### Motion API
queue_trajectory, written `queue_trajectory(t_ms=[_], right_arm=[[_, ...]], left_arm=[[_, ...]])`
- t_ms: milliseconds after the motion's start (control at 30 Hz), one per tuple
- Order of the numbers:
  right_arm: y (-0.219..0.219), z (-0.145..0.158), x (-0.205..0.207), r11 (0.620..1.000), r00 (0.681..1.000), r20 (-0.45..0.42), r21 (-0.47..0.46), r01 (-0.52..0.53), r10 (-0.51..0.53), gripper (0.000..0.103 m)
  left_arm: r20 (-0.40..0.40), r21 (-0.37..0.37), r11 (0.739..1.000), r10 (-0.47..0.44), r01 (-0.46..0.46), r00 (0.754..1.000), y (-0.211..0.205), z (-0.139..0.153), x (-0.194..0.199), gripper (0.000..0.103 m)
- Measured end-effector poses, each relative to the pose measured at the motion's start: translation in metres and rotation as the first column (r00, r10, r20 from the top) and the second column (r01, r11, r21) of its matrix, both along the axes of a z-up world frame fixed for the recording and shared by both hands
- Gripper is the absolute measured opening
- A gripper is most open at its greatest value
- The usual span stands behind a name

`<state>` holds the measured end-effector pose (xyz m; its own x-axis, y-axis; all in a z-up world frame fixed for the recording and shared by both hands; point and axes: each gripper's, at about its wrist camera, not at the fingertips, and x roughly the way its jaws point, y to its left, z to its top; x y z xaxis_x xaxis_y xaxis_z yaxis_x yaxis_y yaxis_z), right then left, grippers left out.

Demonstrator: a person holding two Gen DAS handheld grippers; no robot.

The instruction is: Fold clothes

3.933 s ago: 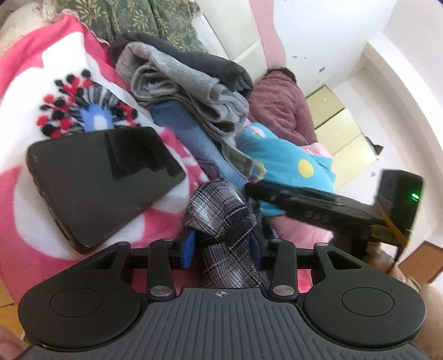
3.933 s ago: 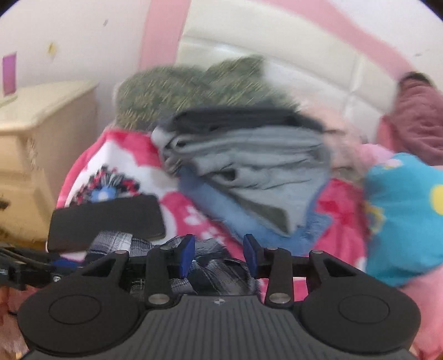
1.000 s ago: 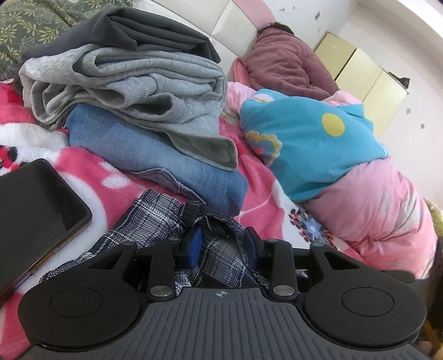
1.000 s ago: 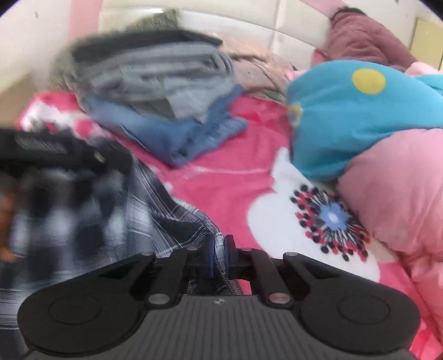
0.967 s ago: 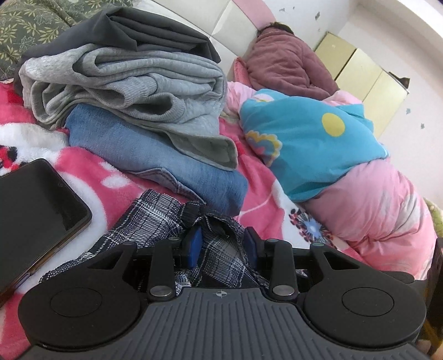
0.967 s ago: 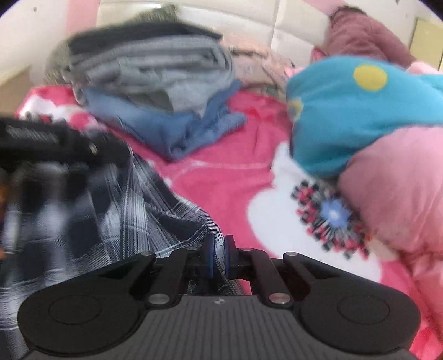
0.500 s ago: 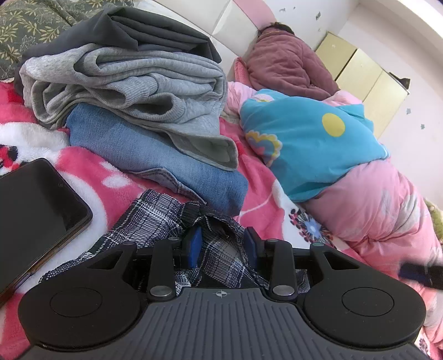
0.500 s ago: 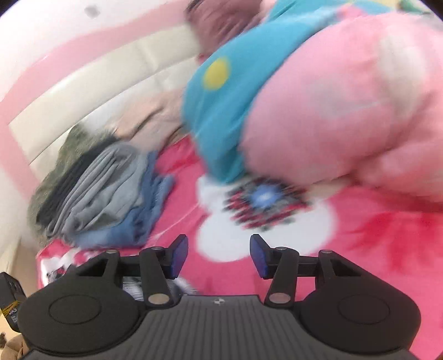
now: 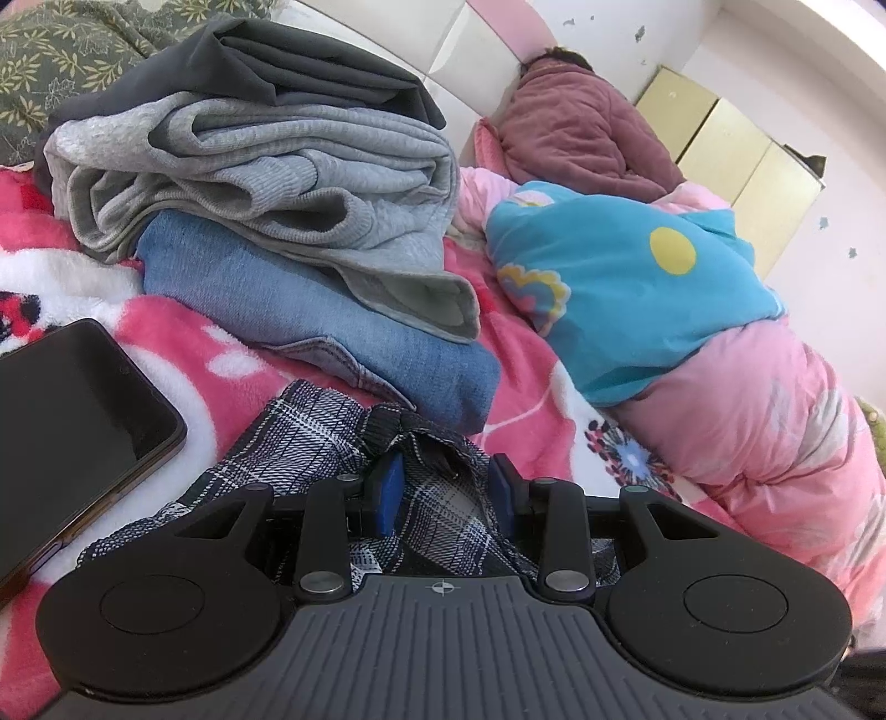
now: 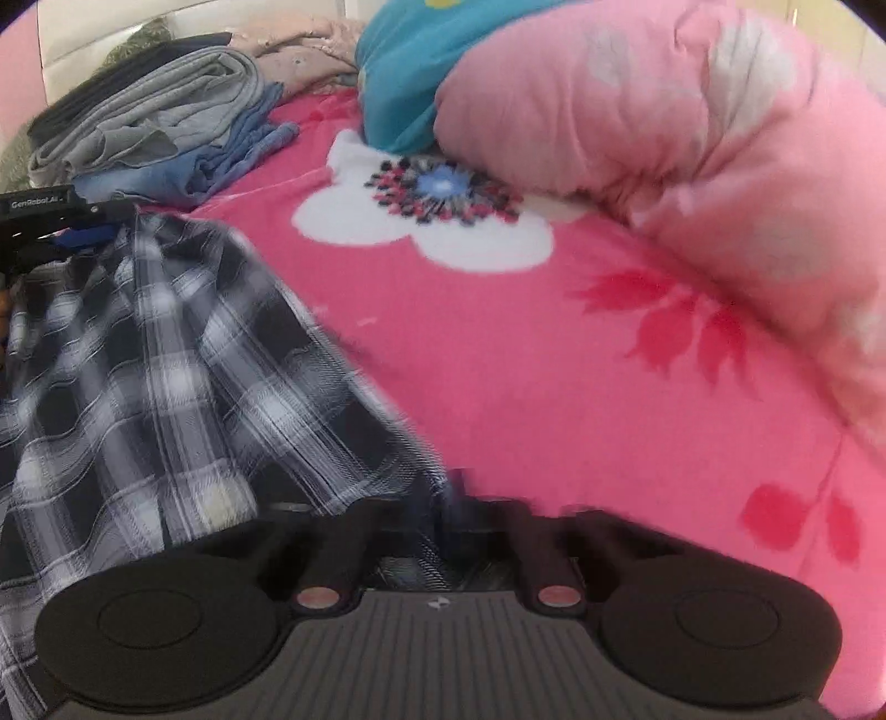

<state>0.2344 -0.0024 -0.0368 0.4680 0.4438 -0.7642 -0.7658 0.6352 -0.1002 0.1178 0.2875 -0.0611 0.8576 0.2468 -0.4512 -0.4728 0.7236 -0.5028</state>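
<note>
Gripping one plaid garment point(image 9: 310, 437), three folded.

A bed fills most of both views, covered by a bright pink fleece blanket point(image 10: 498, 343) printed with white flowers and red leaves. A padded cream headboard point(image 9: 476, 66) with a pink stripe stands against the pale wall point(image 9: 775, 50), whose paint is chipped in spots. To the right of it stands a pale yellow cabinet point(image 9: 742, 149). A rolled pink quilt point(image 9: 775, 443) and a blue cover point(image 9: 637, 288) with a yellow dot lie along the bed's right side. A green leaf-patterned cushion point(image 9: 61, 61), or perhaps a throw, sits at the head. Even daylight brightens the room.
</note>
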Motion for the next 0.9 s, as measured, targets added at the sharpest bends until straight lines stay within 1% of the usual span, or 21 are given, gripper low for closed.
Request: queue_trajectory(t_ms=[67,133,267,300,333,367,400,433,467,567,633,667,733,767,833,867,900], right_arm=[[0.001,0.010,-0.001,1.000,0.997,0.077,0.010,0.016,-0.017,0.002],[0.003,0.009,0.004,0.999,0.993,0.110,0.009,0.038,-0.039,0.002],[0.009,-0.022,0.017,0.997,0.993,0.082,-0.003,0.082,-0.081,0.003],[0.011,-0.030,0.021,0.996,0.993,0.075,-0.007,0.092,-0.092,0.005],[0.007,-0.030,0.024,0.993,0.992,0.057,0.028,0.115,-0.116,0.007],[-0.001,-0.026,0.030,0.985,0.988,0.005,0.071,0.156,-0.157,0.009],[-0.010,-0.021,0.036,0.973,0.979,-0.052,0.111,0.201,-0.196,0.021],[-0.018,-0.017,0.043,0.958,0.966,-0.111,0.148,0.247,-0.232,0.038],[-0.026,-0.009,0.041,0.947,0.960,-0.120,0.172,0.272,-0.254,0.041],[-0.050,0.016,0.033,0.910,0.940,-0.135,0.240,0.339,-0.315,0.041],[-0.026,0.018,0.005,0.949,0.976,-0.053,0.228,0.217,-0.211,0.041],[-0.014,0.019,-0.010,0.965,0.988,-0.010,0.216,0.151,-0.152,0.041],[0.012,0.020,-0.040,0.983,0.997,0.073,0.184,0.017,-0.031,0.039],[0.024,0.021,-0.055,0.985,0.993,0.112,0.163,-0.049,0.031,0.039],[0.050,0.023,-0.084,0.977,0.970,0.187,0.115,-0.179,0.156,0.038],[0.063,0.017,-0.093,0.971,0.957,0.207,0.086,-0.224,0.203,0.036],[0.076,0.009,-0.097,0.967,0.949,0.213,0.053,-0.250,0.233,0.033]], left_arm=[[0.000,-0.001,1.000,0.002,-0.002,1.000,0.000,0.000,0.001,0.034],[-0.001,0.003,1.000,0.003,-0.003,1.000,0.000,0.000,0.001,0.034],[-0.001,0.004,1.000,0.002,-0.002,1.000,0.000,0.000,0.001,0.034],[0.000,0.000,1.000,0.002,-0.002,1.000,0.001,0.000,0.001,0.034],[0.001,-0.003,1.000,0.002,-0.002,1.000,0.002,0.000,0.001,0.034],[0.001,-0.004,1.000,0.001,-0.001,1.000,0.002,-0.001,0.001,0.034],[0.001,-0.005,1.000,0.000,0.000,1.000,0.002,-0.001,0.000,0.034],[0.001,-0.006,1.000,0.000,0.000,1.000,0.002,-0.001,0.000,0.034],[0.003,-0.011,1.000,0.000,0.000,1.000,0.003,0.000,0.000,0.034],[0.012,-0.038,0.999,0.002,-0.001,1.000,0.006,0.000,-0.002,0.034],[0.014,-0.047,0.999,0.002,-0.001,1.000,0.006,0.000,-0.002,0.034],[0.015,-0.051,0.999,0.002,-0.001,1.000,0.007,0.000,-0.003,0.034],[0.019,-0.055,0.998,0.002,-0.001,1.000,0.007,0.001,-0.004,0.034],[0.022,-0.057,0.998,0.002,-0.001,1.000,0.007,0.001,-0.005,0.034],[0.032,-0.067,0.998,-0.001,0.003,0.999,0.009,0.001,-0.008,0.034],[0.038,-0.072,0.997,-0.005,0.008,0.999,0.009,0.002,-0.009,0.034],[0.041,-0.077,0.997,-0.009,0.012,0.999,0.011,0.002,-0.010,0.034]])
